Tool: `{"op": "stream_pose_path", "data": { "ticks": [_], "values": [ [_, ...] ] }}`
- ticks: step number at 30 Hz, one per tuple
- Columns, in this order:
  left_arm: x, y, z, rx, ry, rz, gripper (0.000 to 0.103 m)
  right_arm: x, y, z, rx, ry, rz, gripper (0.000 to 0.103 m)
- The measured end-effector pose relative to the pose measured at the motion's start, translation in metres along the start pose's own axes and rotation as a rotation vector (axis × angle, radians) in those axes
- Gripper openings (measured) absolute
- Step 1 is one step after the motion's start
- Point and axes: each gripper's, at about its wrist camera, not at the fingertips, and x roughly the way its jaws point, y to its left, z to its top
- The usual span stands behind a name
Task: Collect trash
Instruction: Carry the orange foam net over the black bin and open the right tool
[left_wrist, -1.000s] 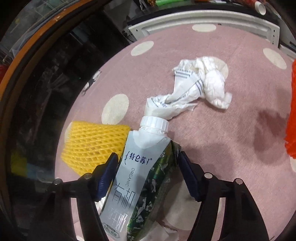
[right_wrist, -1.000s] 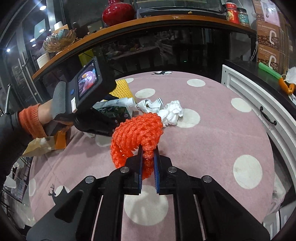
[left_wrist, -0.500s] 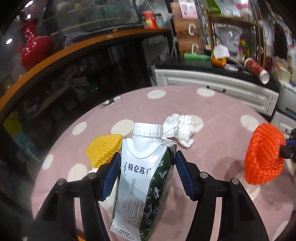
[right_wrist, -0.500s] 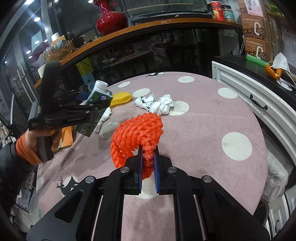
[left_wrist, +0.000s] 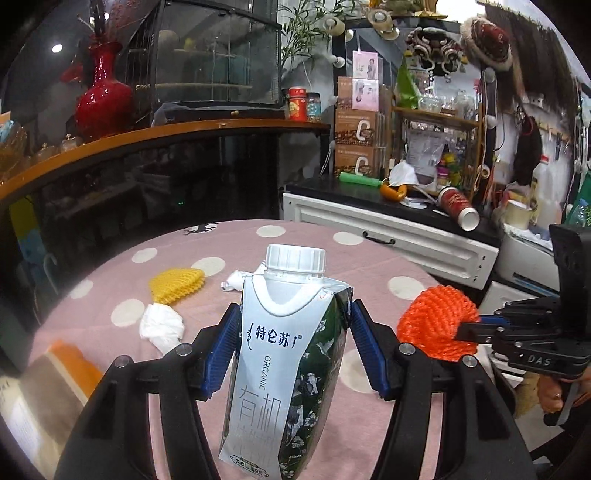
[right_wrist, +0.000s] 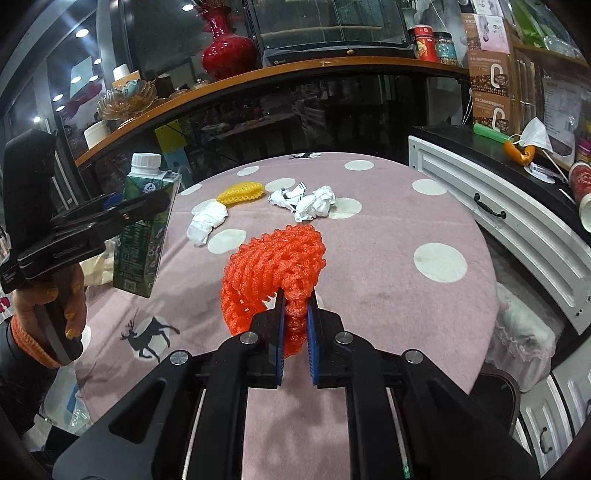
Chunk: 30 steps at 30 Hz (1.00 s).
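we keep the left gripper (left_wrist: 291, 354) pinching the milk carton (left_wrist: 284, 369) upright, and the right gripper (right_wrist: 295, 325) jaws tight on the orange foam net (right_wrist: 273, 266) at centre frame.

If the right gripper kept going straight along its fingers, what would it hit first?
Beyond the orange foam net it holds, the right gripper points down at the pink tablecloth; it probably meets bare cloth short of the crumpled tissue, though depth is unclear.
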Motion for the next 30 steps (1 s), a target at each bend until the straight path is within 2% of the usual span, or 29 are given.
{"op": "stream_pose_path", "data": {
  "ticks": [10,23,28,30],
  "values": [
    [-0.033,-0.035,-0.030,-0.033,-0.020,-0.041,0.059,-0.033,-0.010,-0.033,0.039,-0.004,-0.020,0.011],
    [-0.055,-0.077,-0.040,-0.038,-0.052,-0.104,0.059,-0.078,-0.031,-0.071,0.090,-0.025,-0.062,0.011],
    [-0.053,-0.100,-0.045,-0.045,-0.046,-0.154,0.059,-0.093,-0.051,-0.095,0.116,-0.006,-0.119,0.011],
    [-0.050,-0.110,-0.049,-0.053,-0.038,-0.182,0.060,-0.099,-0.064,-0.104,0.136,0.002,-0.170,0.011]
  ]
}}
